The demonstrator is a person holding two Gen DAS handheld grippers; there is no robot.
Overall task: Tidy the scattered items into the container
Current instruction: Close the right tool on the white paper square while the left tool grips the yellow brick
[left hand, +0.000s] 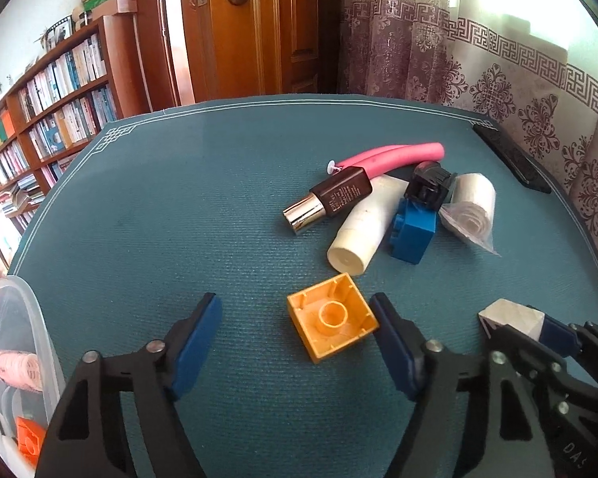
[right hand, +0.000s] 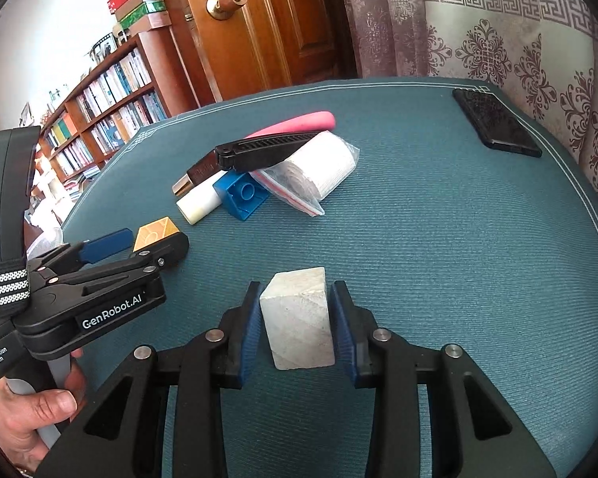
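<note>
We are working over a teal mat (left hand: 179,207) that covers the table. A clear bin (left hand: 16,342), the container, is sitting at the mat's near left edge with a few things already inside.

Toward the far right, a pile (left hand: 394,203) is waiting: a pink tube, a brown bottle, a white cylinder, a blue brick, a black comb and a bagged white roll, all touching or overlapping.

Our left gripper (left hand: 297,318) is standing wide apart around a yellow brick (left hand: 333,324) that lies hollow side up; the right pad is just beside its edge, the left pad well clear. To grip well, we are judging that we should centre the brick before closing, so it does not skid.

Our right gripper (right hand: 295,318) is clamped on a white block (right hand: 299,318), pads flat on opposite faces, low over the mat. We should be keeping that squeeze steady while carrying it left to the bin.
</note>
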